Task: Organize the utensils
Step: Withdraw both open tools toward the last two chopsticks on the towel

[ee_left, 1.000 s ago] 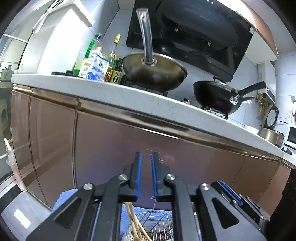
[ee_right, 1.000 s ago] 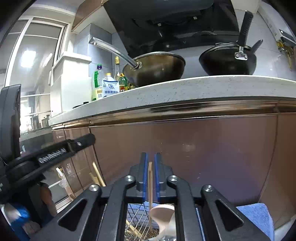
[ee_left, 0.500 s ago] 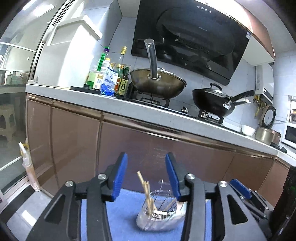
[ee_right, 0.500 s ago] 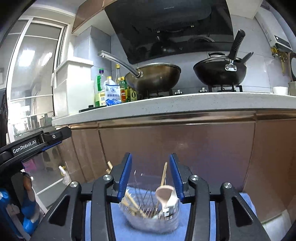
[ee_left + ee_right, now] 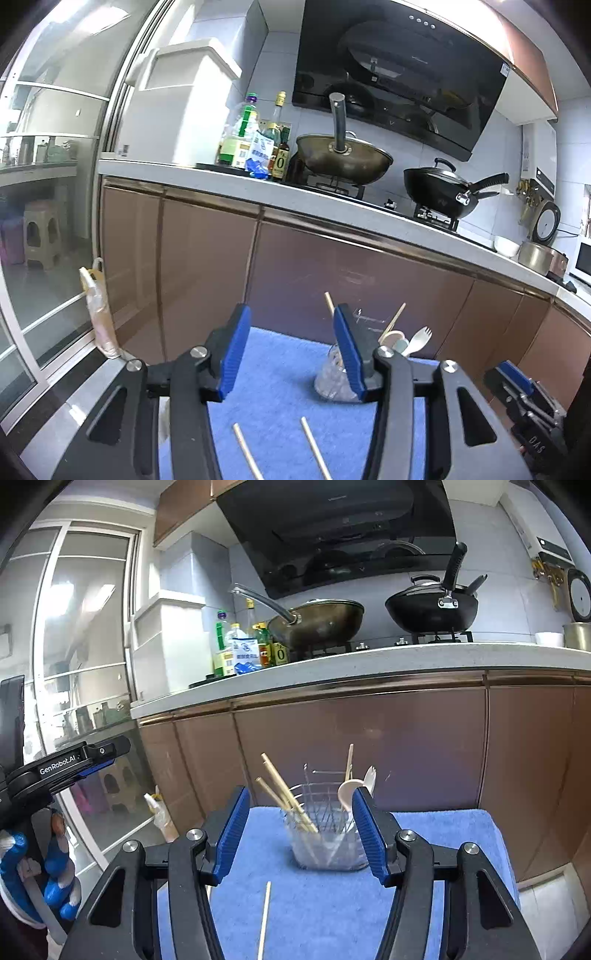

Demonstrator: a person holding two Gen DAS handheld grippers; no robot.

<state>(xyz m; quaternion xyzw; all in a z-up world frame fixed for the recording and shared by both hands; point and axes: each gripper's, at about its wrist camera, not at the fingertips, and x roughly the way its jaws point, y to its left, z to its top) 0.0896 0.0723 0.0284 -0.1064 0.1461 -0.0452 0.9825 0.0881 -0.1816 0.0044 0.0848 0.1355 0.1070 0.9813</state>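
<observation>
A clear wire utensil holder (image 5: 325, 834) stands at the far side of a blue cloth (image 5: 443, 849). In it lean chopsticks (image 5: 280, 790), a wooden-handled white spoon (image 5: 349, 790) and a pale fork (image 5: 369, 775). My right gripper (image 5: 301, 830) hangs in front of the holder, its jaws opening with nothing between the pads. One loose chopstick (image 5: 264, 919) lies on the cloth below it. My left gripper (image 5: 291, 350) is also opening and empty, with the holder (image 5: 332, 380) partly behind its right finger. Two loose chopsticks (image 5: 247, 450) lie on the cloth (image 5: 280, 369) under it.
Brown cabinet fronts (image 5: 369, 738) rise close behind the cloth under a white counter (image 5: 369, 661). On the counter stand two woks (image 5: 317, 624) and bottles (image 5: 240, 650). A glass sliding door (image 5: 48, 221) is at the left. A gloved hand (image 5: 22, 867) holds the left tool.
Both grippers pulled back from the cabinet and the holder, and their jaws went from nearly shut to wide. The right one let go of the spoon's wooden handle, which stands in the holder.
</observation>
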